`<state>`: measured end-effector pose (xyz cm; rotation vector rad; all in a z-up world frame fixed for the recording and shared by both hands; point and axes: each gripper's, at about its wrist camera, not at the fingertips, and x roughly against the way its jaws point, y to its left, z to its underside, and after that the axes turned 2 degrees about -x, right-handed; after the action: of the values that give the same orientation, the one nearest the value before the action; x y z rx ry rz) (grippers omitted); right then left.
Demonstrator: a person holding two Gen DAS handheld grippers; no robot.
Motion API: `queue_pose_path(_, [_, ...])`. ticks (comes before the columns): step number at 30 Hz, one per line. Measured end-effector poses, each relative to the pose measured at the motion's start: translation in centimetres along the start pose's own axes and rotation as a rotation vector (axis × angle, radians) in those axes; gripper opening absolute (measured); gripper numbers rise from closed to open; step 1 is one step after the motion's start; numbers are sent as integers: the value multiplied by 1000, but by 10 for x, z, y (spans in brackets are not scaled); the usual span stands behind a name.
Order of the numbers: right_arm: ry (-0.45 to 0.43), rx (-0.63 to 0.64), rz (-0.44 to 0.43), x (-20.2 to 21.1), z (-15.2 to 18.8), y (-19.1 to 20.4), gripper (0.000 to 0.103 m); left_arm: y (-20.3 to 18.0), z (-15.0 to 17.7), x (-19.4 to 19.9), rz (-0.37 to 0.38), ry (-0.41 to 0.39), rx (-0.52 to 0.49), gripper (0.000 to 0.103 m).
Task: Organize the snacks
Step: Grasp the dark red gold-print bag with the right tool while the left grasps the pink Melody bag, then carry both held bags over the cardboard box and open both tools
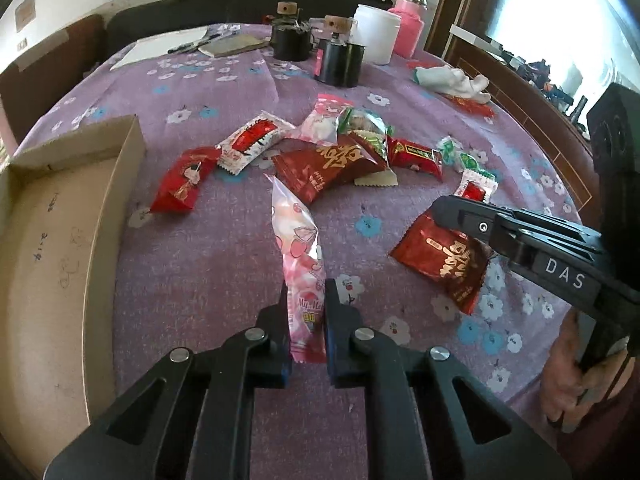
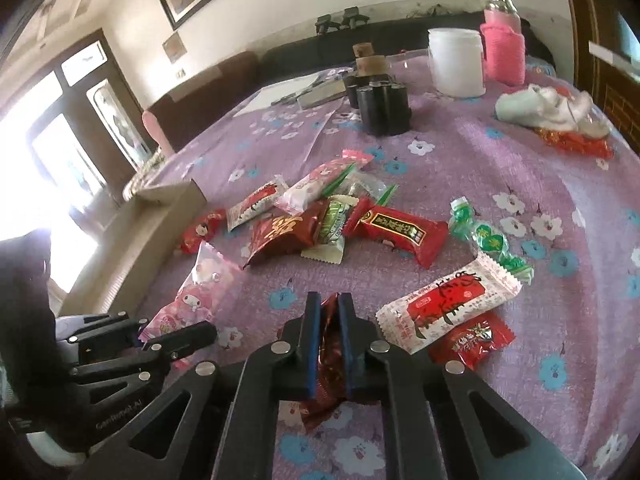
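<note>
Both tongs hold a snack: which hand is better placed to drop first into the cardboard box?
Left, probably: the left tongs with the pink packet are beside the box.

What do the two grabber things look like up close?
Both tongs, left and right, are matte black scissor-like linkages joined by round silver rivets, with blue rubbery pads inside the fingers. White letters "DAS" mark the side of the right one.

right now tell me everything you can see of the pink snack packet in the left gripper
The pink snack packet is a glossy plastic pillow pack printed with a cartoon character and hearts, its far end clear with a crimped seal. The left gripper is shut on its near end, and it sticks out forward above the purple floral tablecloth.
</note>
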<state>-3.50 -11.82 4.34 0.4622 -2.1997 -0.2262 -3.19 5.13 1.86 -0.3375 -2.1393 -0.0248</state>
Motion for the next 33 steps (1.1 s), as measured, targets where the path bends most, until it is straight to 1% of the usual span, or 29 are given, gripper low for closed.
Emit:
queue_pose_path(1, [0, -3, -15, 0, 0, -1, 14, 1, 0, 1, 2, 2, 7, 9])
queue_pose_path(3, [-3, -1, -12, 0, 0, 1, 15, 4, 0, 8, 26, -6, 26, 10])
queue_pose_path(4, [5, 5, -15, -1, 0, 2, 22, 6, -1, 11, 36, -10, 29, 14])
queue_pose_path(5, [12, 13, -18, -2, 1, 3, 36, 6, -1, 14, 40, -11, 27, 24])
queue_pose_path(6, [23, 25, -8, -4, 2, 6, 44, 7, -2, 17, 31, -17, 22, 32])
queue_pose_path(7, [30, 40, 12, -5, 4, 8, 55, 7, -3, 19, 23, -23, 23, 53])
queue_pose_path(8, [32, 51, 28, -6, 7, 11, 57, 9, -4, 20, 9, -35, 26, 67])
queue_pose_path(9, [39, 64, 37, -7, 8, 14, 57, 9, -6, 20, -4, -46, 30, 68])
queue_pose_path(11, [46, 89, 47, -9, 11, 19, 57, 9, -10, 17, -17, -43, 30, 67])
queue_pose_path(15, [49, 122, 83, -12, 16, 24, 57, 0, -13, -3, -44, -9, -11, 67])
queue_pose_path(17, [44, 131, 108, -13, 17, 24, 47, 1, -10, -11, -55, 15, -5, 64])
queue_pose_path(18, [43, 132, 115, -12, 17, 23, 45, 0, -8, -10, -76, -12, -17, 59])
queue_pose_path(19, [44, 133, 111, -12, 17, 23, 39, -3, -5, -10, -108, -18, -37, 43])
queue_pose_path(20, [44, 139, 113, -12, 17, 24, 29, -4, -4, -9, -122, -24, -52, 26])
queue_pose_path(21, [42, 150, 121, -11, 18, 26, 29, -1, -3, -6, -91, -20, -38, 26])
queue_pose_path(22, [39, 154, 127, -11, 18, 27, 27, 2, -3, -4, -68, -17, -18, 26])
queue_pose_path(23, [37, 155, 126, -10, 18, 27, 23, 6, -3, -1, -50, -17, 8, 25])
queue_pose_path(24, [32, 149, 122, -9, 18, 27, 22, 8, -2, 4, -41, -25, 25, 25])
queue_pose_path(27, [14, 121, 92, -4, 17, 24, 14, 18, 0, 21, 10, -49, 75, 25])
queue_pose_path(29, [2, 99, 63, 0, 15, 22, 8, 25, 1, 33, 38, -68, 102, 25])
queue_pose_path(33, [4, 53, 19, 1, 14, 18, 6, 46, 4, 59, 102, -97, 172, 25])
